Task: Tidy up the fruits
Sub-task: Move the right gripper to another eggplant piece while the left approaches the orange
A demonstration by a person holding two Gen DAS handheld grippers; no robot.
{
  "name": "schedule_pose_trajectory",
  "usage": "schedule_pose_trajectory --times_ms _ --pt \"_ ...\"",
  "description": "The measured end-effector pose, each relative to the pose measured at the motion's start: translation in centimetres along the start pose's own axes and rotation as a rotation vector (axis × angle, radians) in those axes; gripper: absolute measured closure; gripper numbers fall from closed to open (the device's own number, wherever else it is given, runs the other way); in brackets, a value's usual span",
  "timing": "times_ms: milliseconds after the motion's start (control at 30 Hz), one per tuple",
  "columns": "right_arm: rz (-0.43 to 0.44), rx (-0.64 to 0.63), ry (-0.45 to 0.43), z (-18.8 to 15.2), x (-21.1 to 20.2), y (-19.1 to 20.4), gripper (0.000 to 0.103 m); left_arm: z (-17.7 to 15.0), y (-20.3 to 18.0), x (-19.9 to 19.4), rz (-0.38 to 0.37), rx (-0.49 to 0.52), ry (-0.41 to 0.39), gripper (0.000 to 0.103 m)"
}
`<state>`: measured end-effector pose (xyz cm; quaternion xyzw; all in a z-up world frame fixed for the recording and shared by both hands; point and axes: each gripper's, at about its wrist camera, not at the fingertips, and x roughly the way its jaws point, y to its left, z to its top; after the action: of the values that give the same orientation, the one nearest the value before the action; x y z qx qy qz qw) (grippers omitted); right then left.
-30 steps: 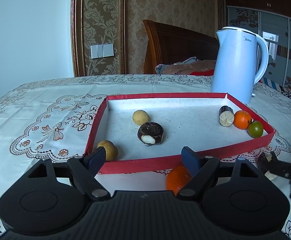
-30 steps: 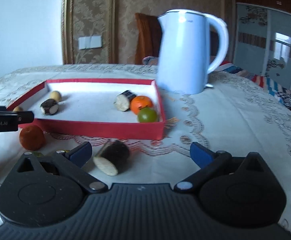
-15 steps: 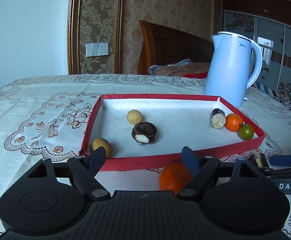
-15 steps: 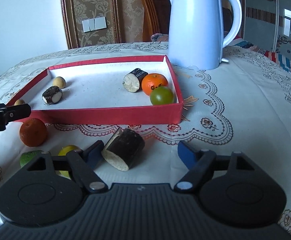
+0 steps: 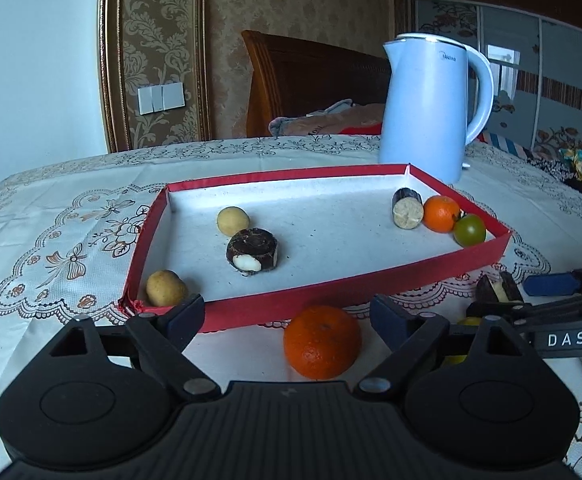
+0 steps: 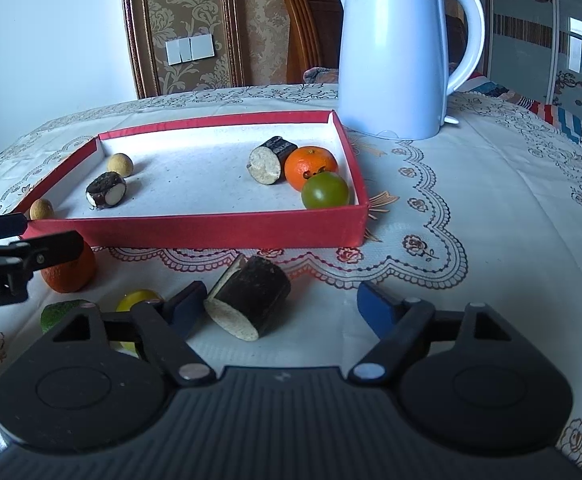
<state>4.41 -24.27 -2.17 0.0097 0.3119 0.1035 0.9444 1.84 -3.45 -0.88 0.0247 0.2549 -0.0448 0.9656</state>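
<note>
- Since a second ago you have brought both grippers in lower and closer: the loose orange (image 5: 322, 342) now sits fully between your left fingers, and the dark cut piece (image 6: 247, 297) has come up large against your right gripper's left finger.
- The embroidered tablecloth (image 6: 471, 216) carries everything; the pale blue kettle (image 6: 395, 48) stands just behind the tray's far right corner.
- The red tray (image 5: 371, 294) holds six pieces: a dark cut piece (image 5: 407, 208), an orange (image 5: 442, 213) and a green fruit (image 5: 469, 230) bunched at its right side, a dark round slice (image 5: 252, 249) and a pale round fruit (image 5: 233, 221) toward the left, and another pale fruit (image 5: 166, 289) in the near left corner.
- Your left gripper (image 5: 287, 316) is spread wide and touches nothing; the orange lies on the cloth between its fingers.
- Your right gripper (image 6: 281, 306) is also spread wide, gripping nothing; whether its left finger touches the dark piece is hard to tell.
- A yellow fruit (image 6: 137, 300) and a green one (image 6: 61, 312) lie half hidden behind your right gripper's body.
</note>
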Motion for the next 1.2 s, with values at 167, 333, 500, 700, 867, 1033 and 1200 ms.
schedule_pose_trajectory --times_ms 167,333,500,700,867,1033,1200 --pt "0.003 0.005 -0.002 0.0 0.0 0.0 0.022 0.0 -0.1 0.2 0.011 0.008 0.005 0.012" --pt "0.000 -0.001 0.000 0.0 0.0 0.0 0.021 0.0 -0.7 0.5 0.042 0.038 0.014 0.012" --pt "0.011 0.014 -0.006 -0.1 -0.1 -0.3 0.021 -0.2 -0.2 0.5 -0.024 -0.013 0.075 0.012" --pt "0.015 0.019 -0.007 0.0 -0.1 -0.3 0.021 -0.2 0.7 0.9 0.007 -0.072 0.091 0.014" --pt "0.015 0.020 -0.008 0.0 -0.1 -0.3 0.021 -0.3 0.6 1.1 -0.010 -0.062 0.095 0.022" --pt "0.013 0.019 -0.008 0.0 -0.1 -0.3 0.021 -0.3 0.1 1.0 -0.017 -0.031 0.086 0.026" --pt "0.013 0.027 -0.014 -0.1 -0.2 -0.3 0.025 -0.3 0.1 0.8 -0.056 -0.031 0.083 0.043"
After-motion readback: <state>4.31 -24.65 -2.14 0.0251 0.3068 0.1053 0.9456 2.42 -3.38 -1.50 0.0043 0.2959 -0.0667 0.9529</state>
